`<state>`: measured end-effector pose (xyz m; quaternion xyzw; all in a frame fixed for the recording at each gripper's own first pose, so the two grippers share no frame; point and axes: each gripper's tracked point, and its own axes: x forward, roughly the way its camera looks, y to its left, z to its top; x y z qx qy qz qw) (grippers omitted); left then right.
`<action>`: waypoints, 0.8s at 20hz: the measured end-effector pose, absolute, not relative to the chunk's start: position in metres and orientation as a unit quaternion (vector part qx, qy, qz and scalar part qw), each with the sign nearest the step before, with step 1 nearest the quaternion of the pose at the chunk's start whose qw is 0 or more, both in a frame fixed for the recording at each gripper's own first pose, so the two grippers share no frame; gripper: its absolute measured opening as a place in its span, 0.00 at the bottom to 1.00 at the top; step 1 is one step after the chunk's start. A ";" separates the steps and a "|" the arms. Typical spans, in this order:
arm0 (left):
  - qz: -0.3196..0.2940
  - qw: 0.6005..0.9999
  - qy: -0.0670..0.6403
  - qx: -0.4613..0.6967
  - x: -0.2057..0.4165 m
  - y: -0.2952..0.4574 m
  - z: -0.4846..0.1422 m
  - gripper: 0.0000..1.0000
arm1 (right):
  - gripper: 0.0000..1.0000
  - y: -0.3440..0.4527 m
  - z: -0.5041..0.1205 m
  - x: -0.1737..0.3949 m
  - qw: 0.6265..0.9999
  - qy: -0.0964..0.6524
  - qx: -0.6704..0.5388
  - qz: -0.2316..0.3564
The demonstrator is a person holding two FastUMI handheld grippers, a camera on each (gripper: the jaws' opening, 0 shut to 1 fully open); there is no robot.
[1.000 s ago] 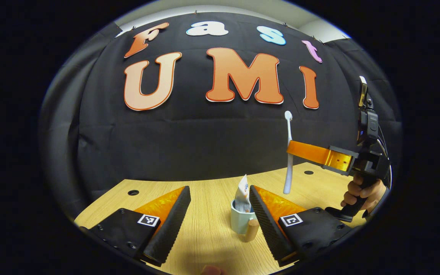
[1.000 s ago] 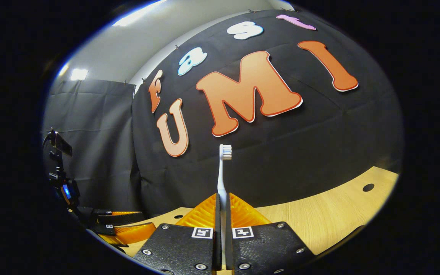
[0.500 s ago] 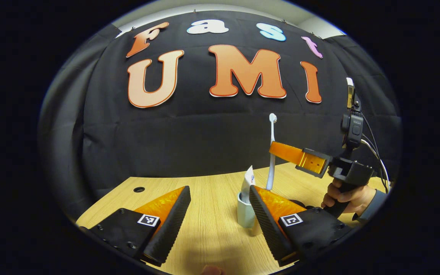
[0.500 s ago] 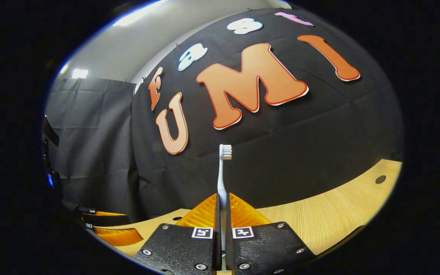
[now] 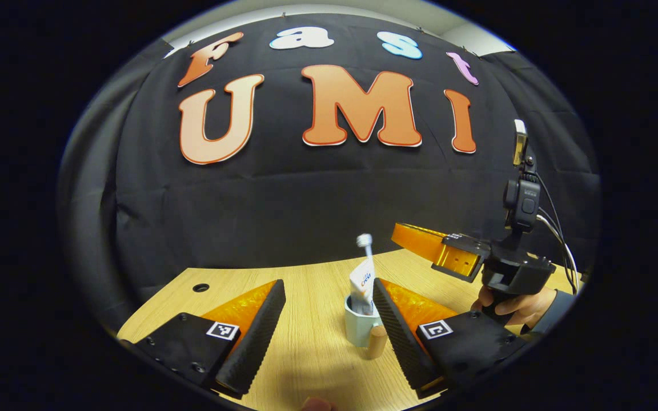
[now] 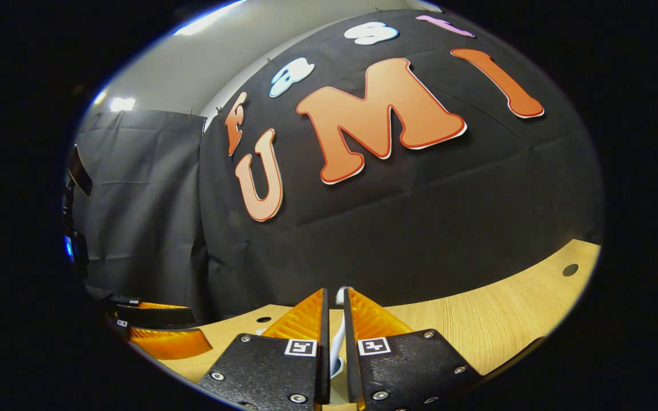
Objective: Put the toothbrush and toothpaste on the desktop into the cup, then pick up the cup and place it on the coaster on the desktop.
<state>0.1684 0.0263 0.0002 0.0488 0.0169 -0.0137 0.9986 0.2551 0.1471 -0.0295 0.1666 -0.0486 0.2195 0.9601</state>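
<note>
A pale cup (image 5: 356,330) with a wooden handle (image 5: 376,342) stands on the desktop, just inside the right finger of my open left gripper (image 5: 328,285). The toothpaste tube (image 5: 363,282) and the white toothbrush (image 5: 365,241) stand upright in it, with the brush head on top. My right gripper (image 5: 408,235), held by a hand (image 5: 514,302), hovers just right of the brush head. In the right gripper view my right gripper (image 6: 336,293) is slightly open, with the toothbrush handle (image 6: 337,342) loose in the gap and dropping below it.
The wooden desktop (image 5: 306,365) has a cable hole (image 5: 200,287) at its far left and another hole (image 6: 570,269) at the right in the right gripper view. My left gripper (image 6: 163,338) lies low at that view's left edge.
The right gripper came down over the cup and parted its fingers. The toothbrush slid down out of them into the cup beside the toothpaste. The left gripper stayed open near the cup.
</note>
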 end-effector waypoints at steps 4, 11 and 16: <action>-0.025 0.997 0.057 0.052 0.180 0.015 0.002 0.99 | 0.16 0.136 -0.015 0.238 0.961 -0.055 0.138 0.234; -0.039 0.983 0.176 0.045 0.194 0.000 -0.025 0.99 | 0.60 0.105 -0.013 0.196 0.964 -0.035 0.110 0.240; -0.052 0.964 0.256 0.045 0.197 -0.022 -0.048 1.00 | 0.75 0.079 -0.019 0.166 0.966 -0.024 0.103 0.237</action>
